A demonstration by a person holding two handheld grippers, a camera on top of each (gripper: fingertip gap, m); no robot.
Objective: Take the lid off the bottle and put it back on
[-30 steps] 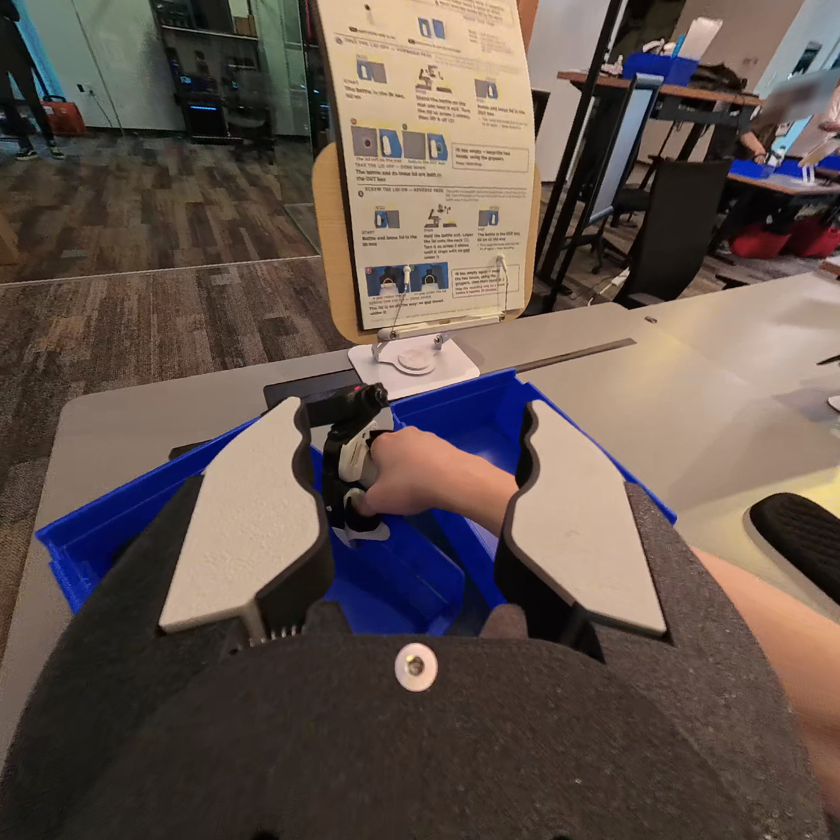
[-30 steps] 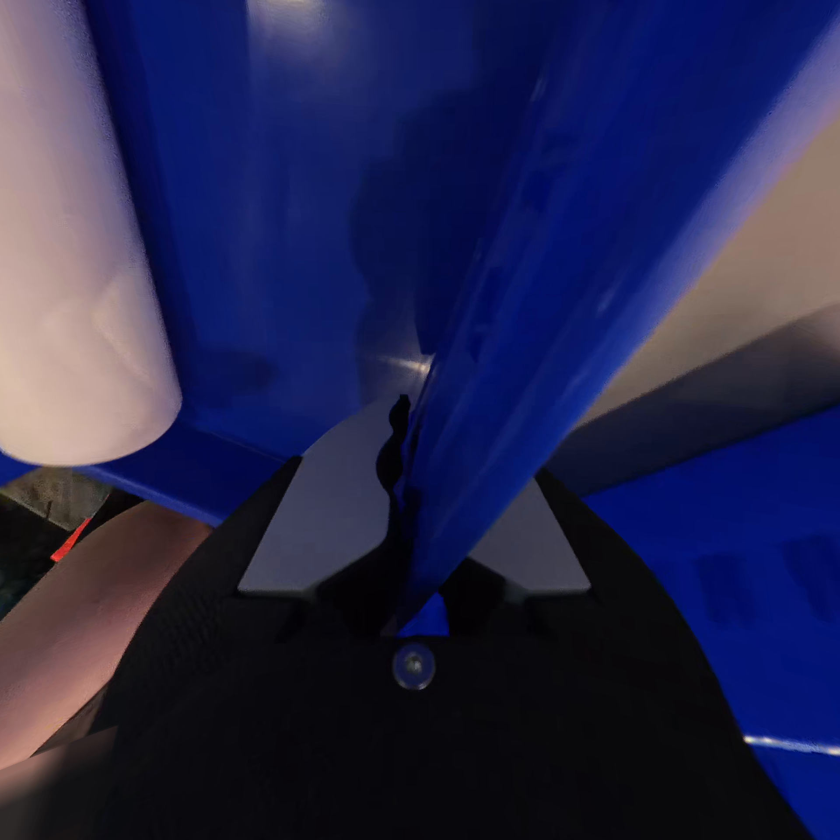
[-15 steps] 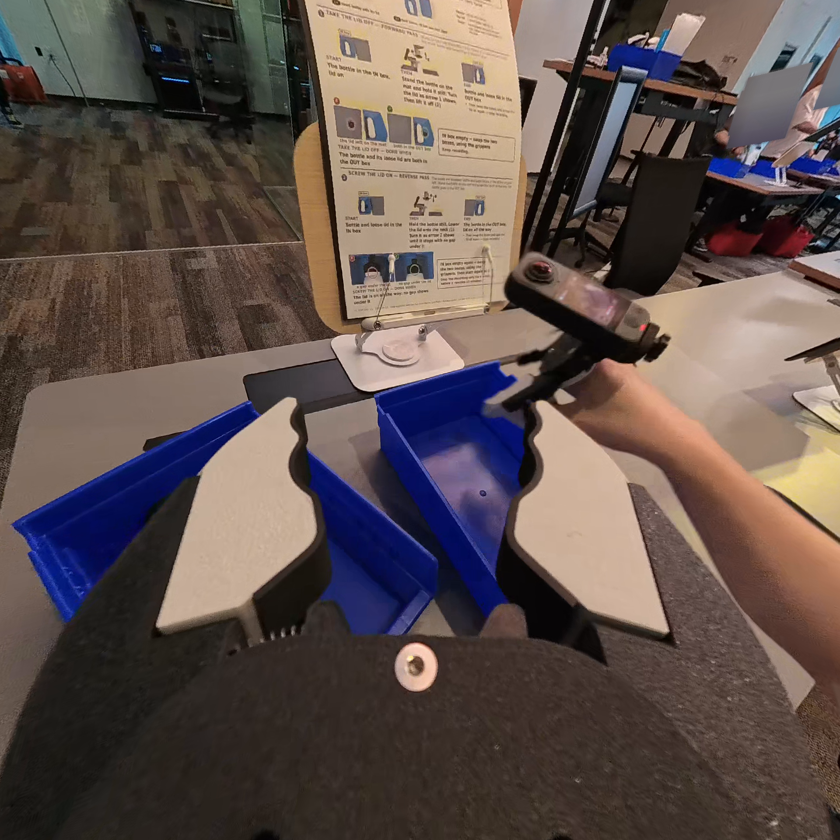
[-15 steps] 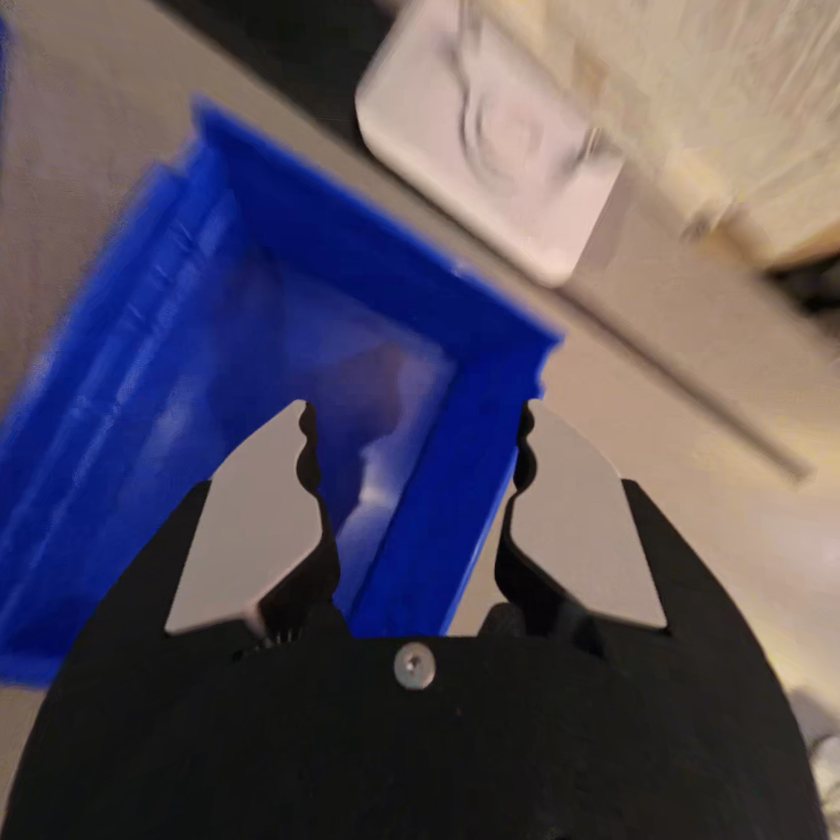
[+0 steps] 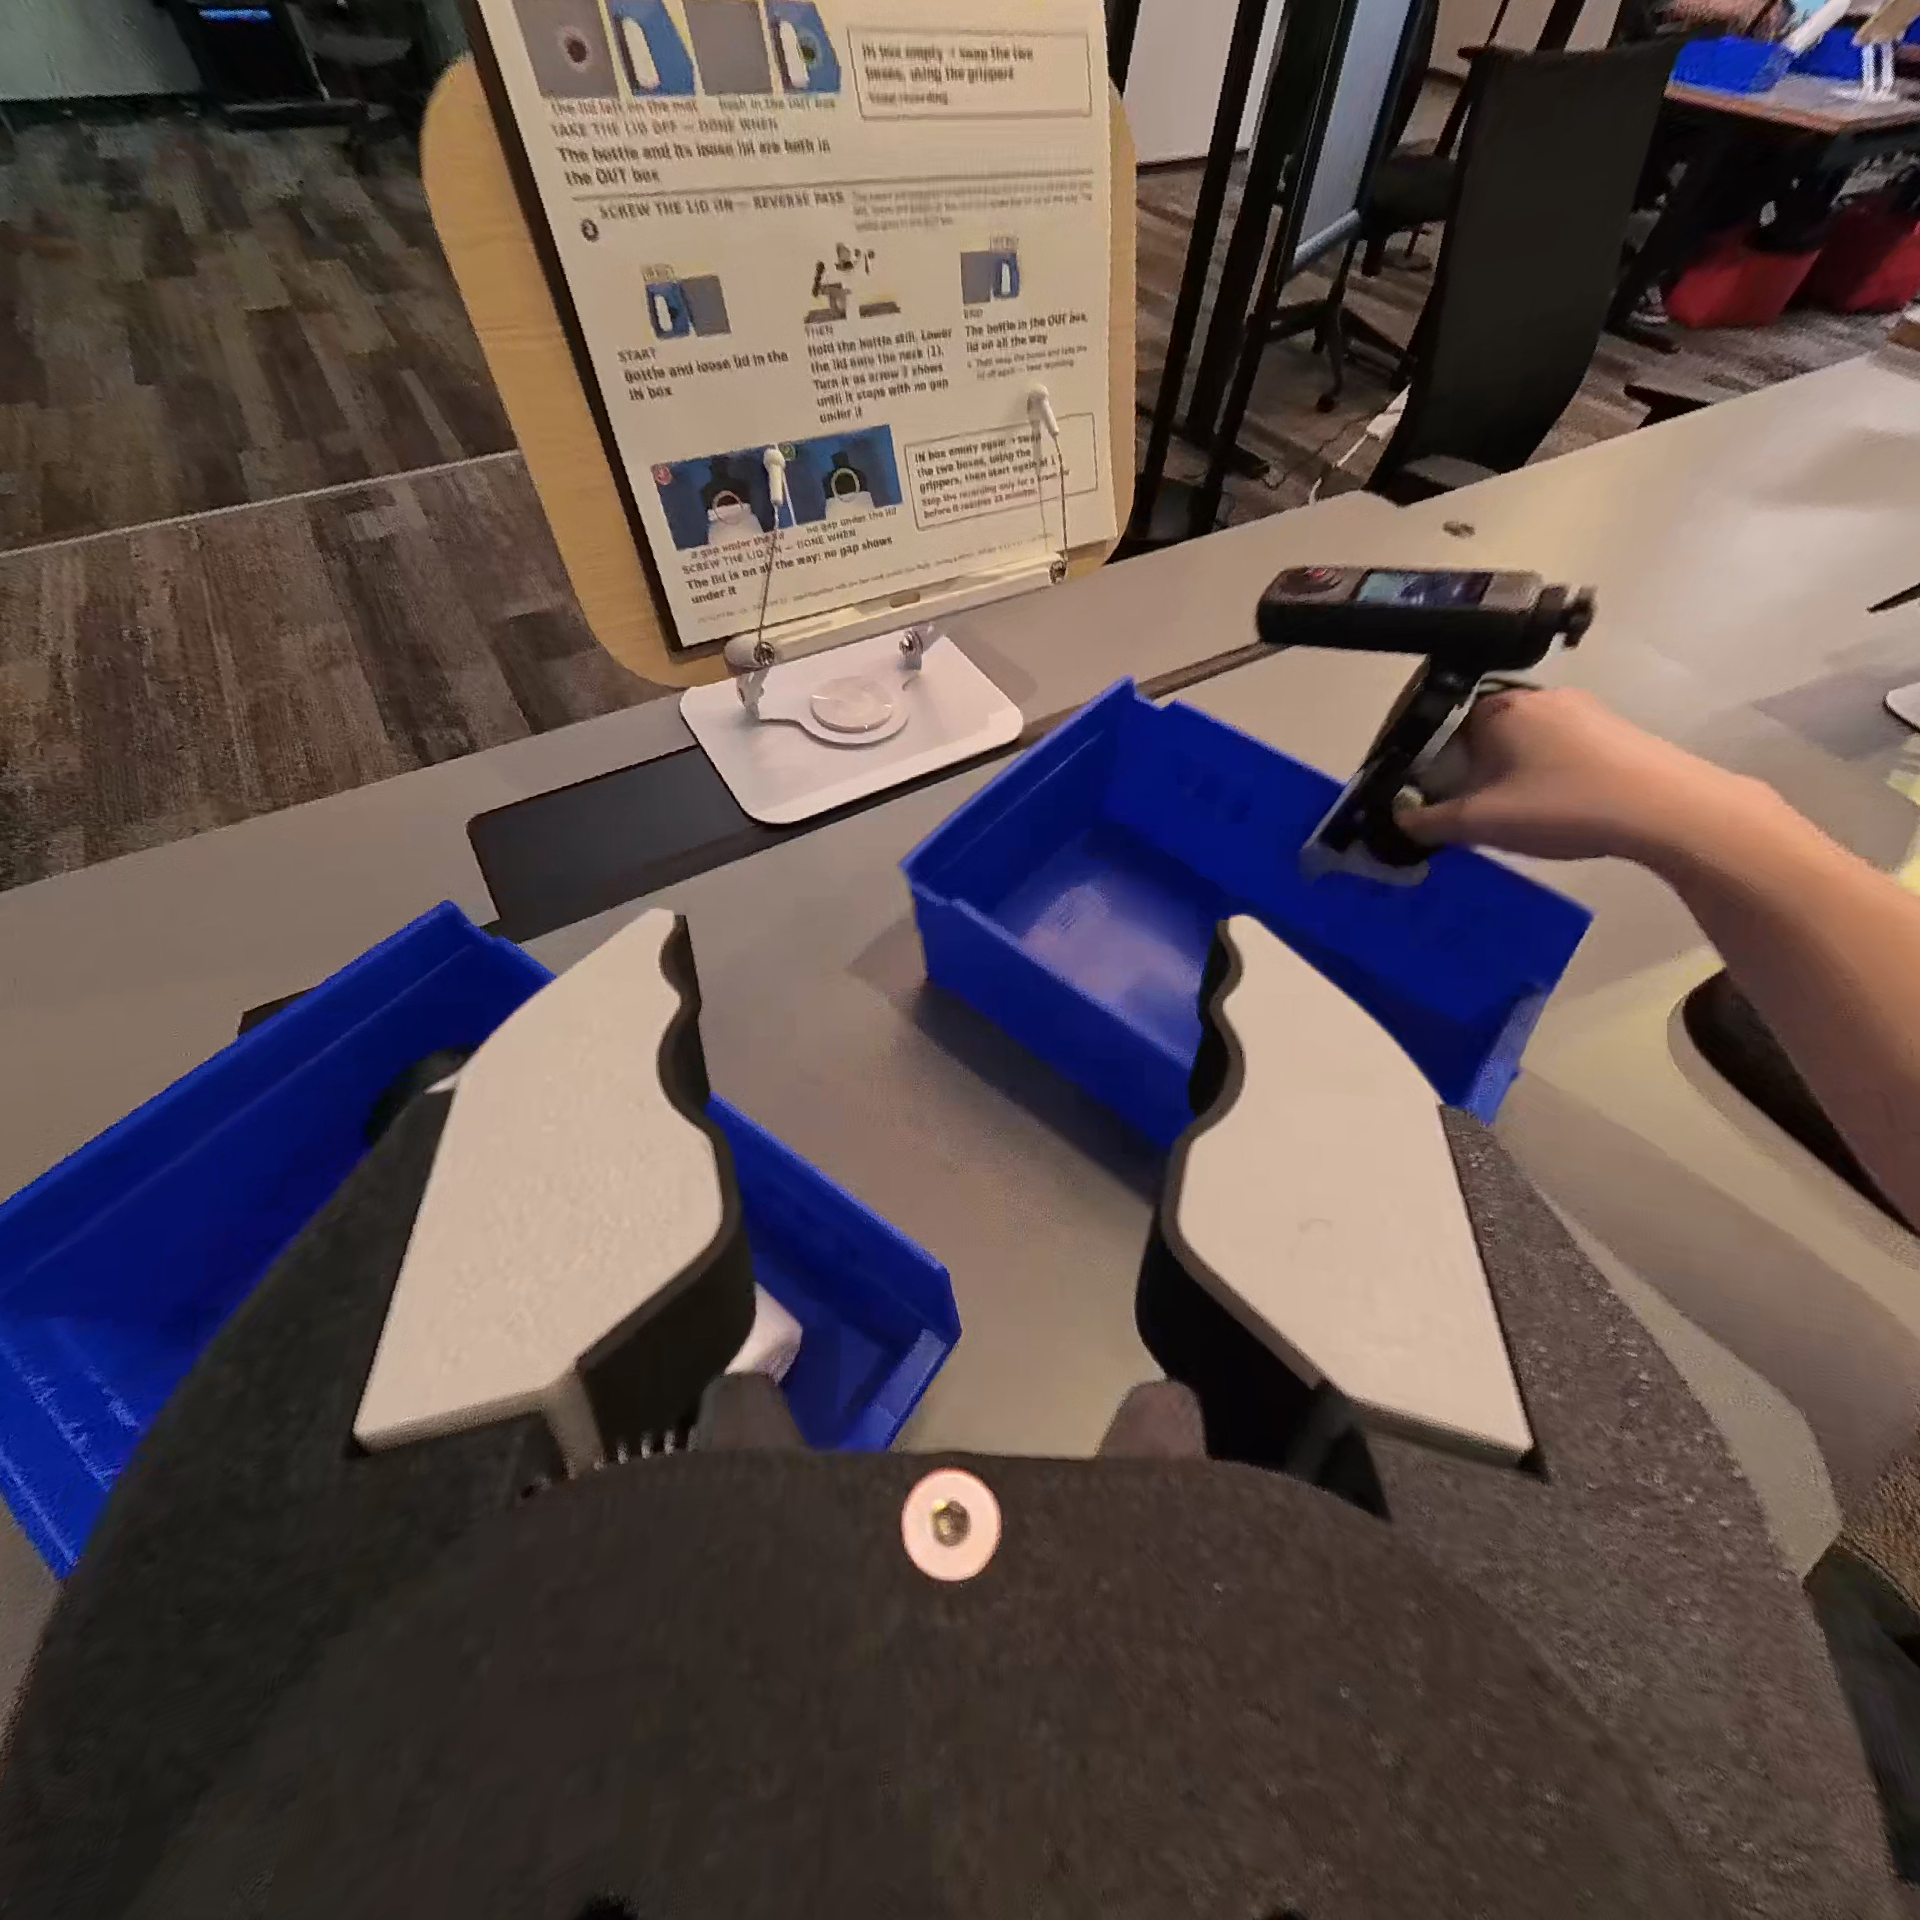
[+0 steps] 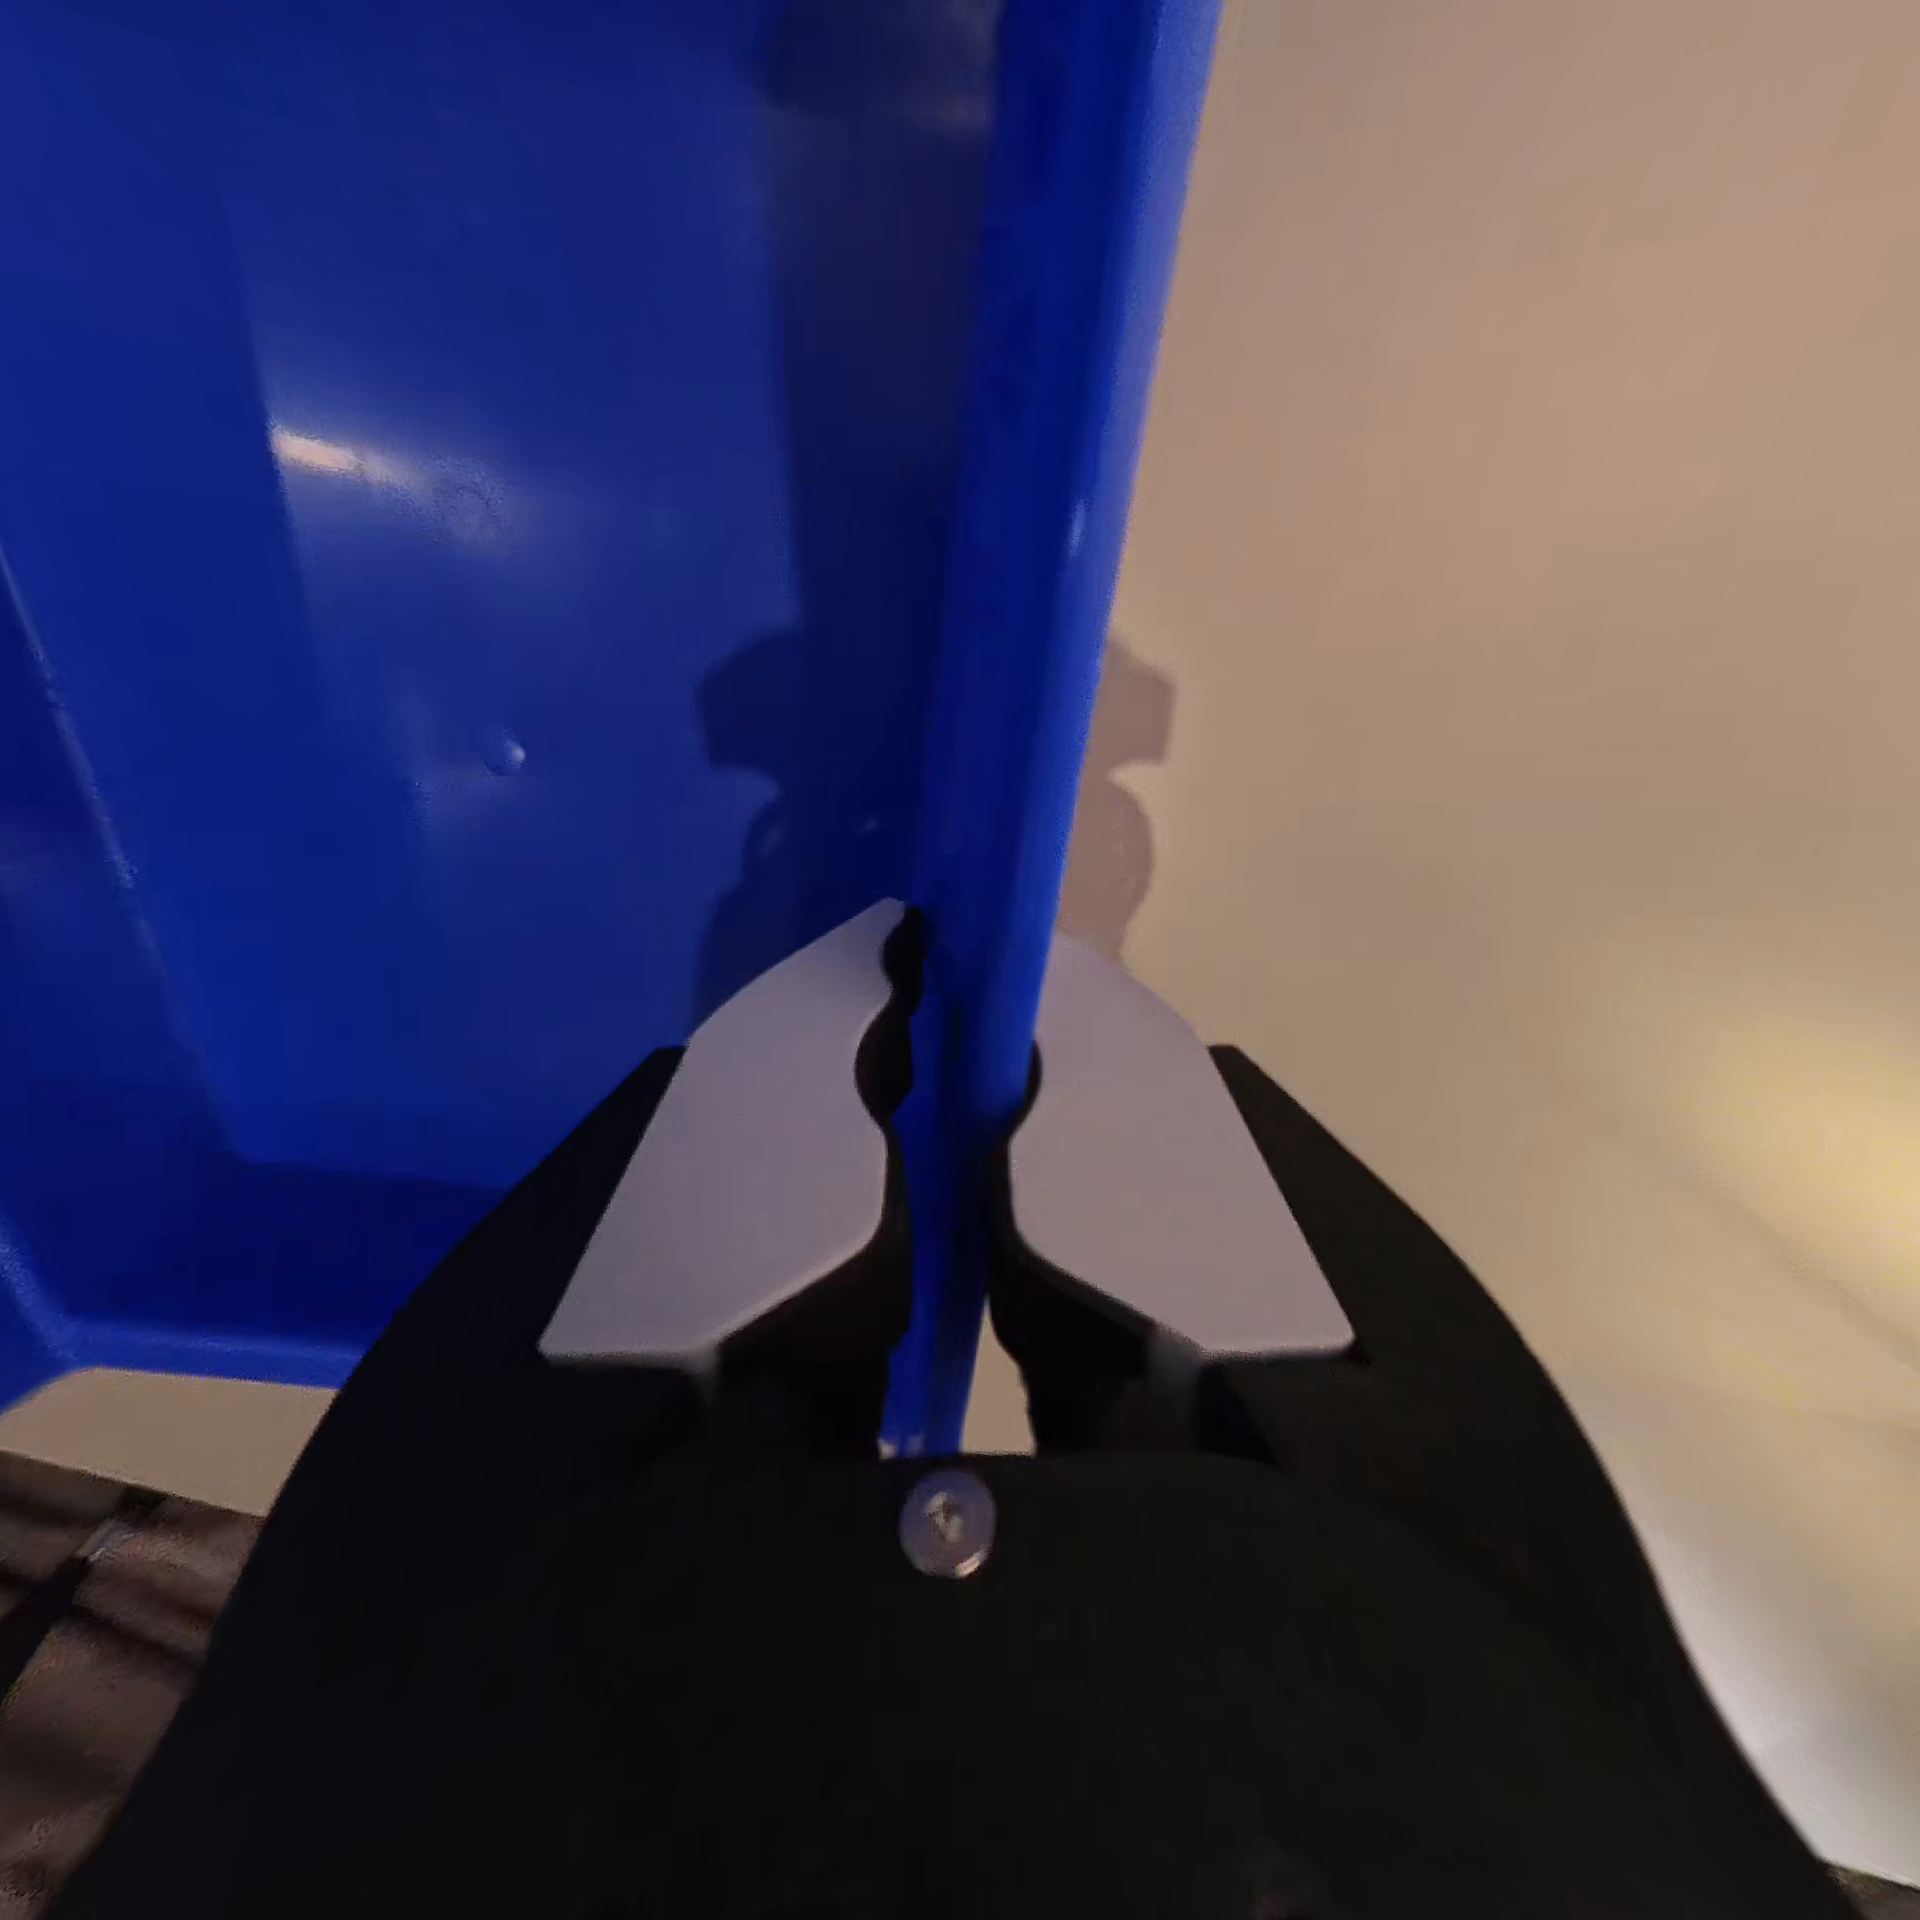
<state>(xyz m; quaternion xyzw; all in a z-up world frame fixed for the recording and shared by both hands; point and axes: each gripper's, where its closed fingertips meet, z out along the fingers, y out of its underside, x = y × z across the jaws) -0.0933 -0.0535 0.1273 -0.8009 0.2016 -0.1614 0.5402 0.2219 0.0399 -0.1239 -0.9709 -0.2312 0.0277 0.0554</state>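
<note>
Behind the grey tabletop (image 5: 852, 1049), a dark wood floor is stretching away, and a big paper sheet of pictures on a white stand (image 5: 821, 343) is standing at the far edge.

Two blue plastic boxes are sitting on the tabletop, well apart. The left blue plastic box (image 5: 156, 1226) is lying by the near left edge. Something white is peeking out inside it, just behind the left finger. That is most likely the bottle (image 5: 771, 1347), but too little is showing to be sure. No lid is showing clearly.

The left gripper (image 5: 935, 1122) is hovering over the near edge with its jaws wide apart and nothing between them.

The right gripper (image 6: 971, 1023) is reaching toward the right edge of the tabletop. A person's hand (image 5: 1548, 779) is holding it. Its jaws are squeezing shut on the thin side wall of the right blue plastic box (image 5: 1195, 914), which looks empty inside.

My guess is that the box is being moved into place, so the lid work is not begun yet.

What could go wrong? The wall is thin and smooth, and the jaws are pinching only one side. So the box could tip or twist, or slip out and bang down. If it swings toward the middle, it could bump the stand. If the jaws let go too high, the box could land crooked or slide off the right edge.
</note>
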